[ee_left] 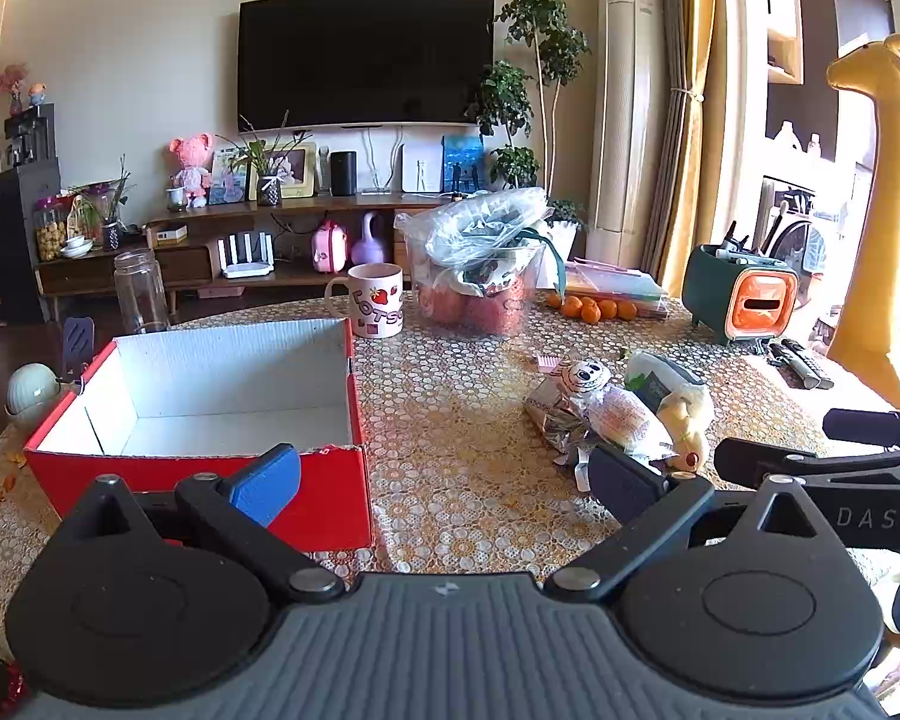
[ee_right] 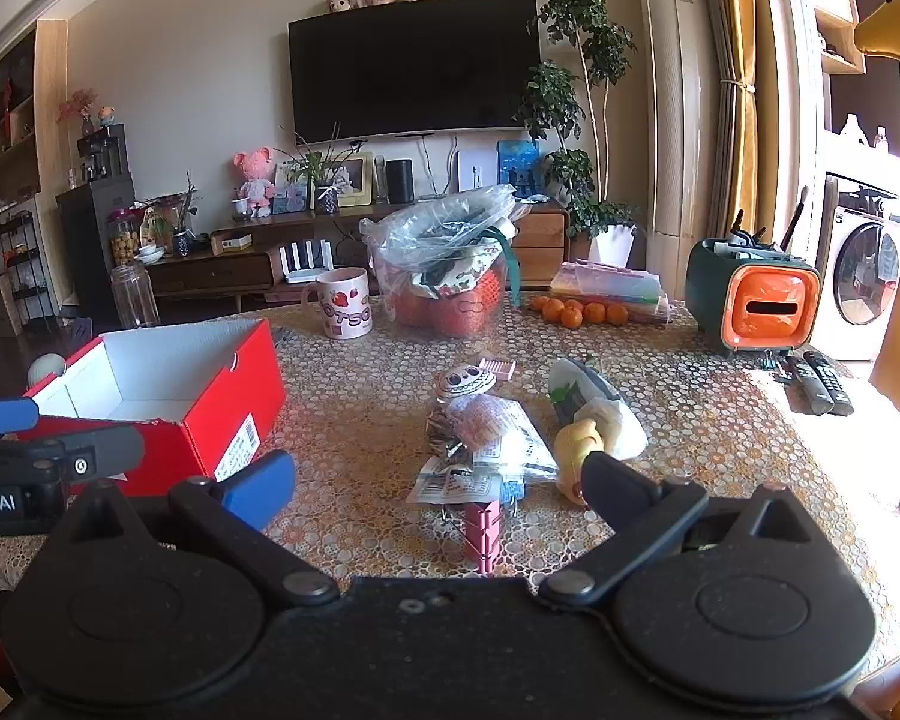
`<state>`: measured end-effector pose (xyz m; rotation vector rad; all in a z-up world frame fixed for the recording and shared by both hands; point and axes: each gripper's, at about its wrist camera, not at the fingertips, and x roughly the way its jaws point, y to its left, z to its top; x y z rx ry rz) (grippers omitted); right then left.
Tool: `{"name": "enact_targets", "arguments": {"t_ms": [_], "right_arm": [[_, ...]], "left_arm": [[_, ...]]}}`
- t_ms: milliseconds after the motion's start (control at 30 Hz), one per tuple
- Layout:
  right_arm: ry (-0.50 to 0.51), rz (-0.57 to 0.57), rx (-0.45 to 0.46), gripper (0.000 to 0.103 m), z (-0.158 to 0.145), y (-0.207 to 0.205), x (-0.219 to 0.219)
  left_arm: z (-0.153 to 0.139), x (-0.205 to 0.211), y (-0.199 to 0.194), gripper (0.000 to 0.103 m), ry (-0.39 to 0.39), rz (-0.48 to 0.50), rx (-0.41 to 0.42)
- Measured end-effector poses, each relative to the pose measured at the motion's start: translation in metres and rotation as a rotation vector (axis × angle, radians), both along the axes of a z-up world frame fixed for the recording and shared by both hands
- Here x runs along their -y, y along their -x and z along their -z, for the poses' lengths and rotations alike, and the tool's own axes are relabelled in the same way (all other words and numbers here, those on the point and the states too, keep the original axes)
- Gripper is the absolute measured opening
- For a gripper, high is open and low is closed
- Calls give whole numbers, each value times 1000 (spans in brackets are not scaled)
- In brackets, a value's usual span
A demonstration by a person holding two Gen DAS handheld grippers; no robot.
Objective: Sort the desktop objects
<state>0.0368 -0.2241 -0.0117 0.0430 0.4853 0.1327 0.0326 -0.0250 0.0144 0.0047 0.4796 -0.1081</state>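
Two pairs of tongs hover above a patterned surface, both spread wide and holding nothing. The left tongs (ee_left: 444, 477) sit just in front of an open red cardboard box (ee_left: 210, 468), whose white inside looks bare. The right tongs (ee_right: 438, 480) point at a small heap of things to sort, lying well apart from the box, to its right.

That heap holds a clear packet (ee_right: 498, 438) of something wrapped, a crinkled foil packet (ee_right: 444, 426), a round toy head with a stitched face (ee_right: 463, 381), a yellow plush toy (ee_right: 576, 441), a pale pouch (ee_right: 594, 402), a pink comb (ee_right: 498, 367) and, nearest the camera, a pink ridged clip (ee_right: 485, 531).

A good first move would likely be for the right tongs to take the pink clip or the plush toy, since both lie at the heap's edge and free of the others, then carry it across to the box. Pinching a thin packet flat against the cloth may slip, so gripping a raised fold seems safer.

Labels on the packets are too small to read. Items underneath the heap are partly covered, and the box's near inside wall is hidden.
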Motion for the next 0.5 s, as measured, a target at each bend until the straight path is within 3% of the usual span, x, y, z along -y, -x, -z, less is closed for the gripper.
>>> {"name": "enact_targets", "arguments": {"t_ms": [500], "right_arm": [[16,69,-20,98,9,-40,42]], "left_arm": [[2,34,-68,103,-13,72,-15]]}}
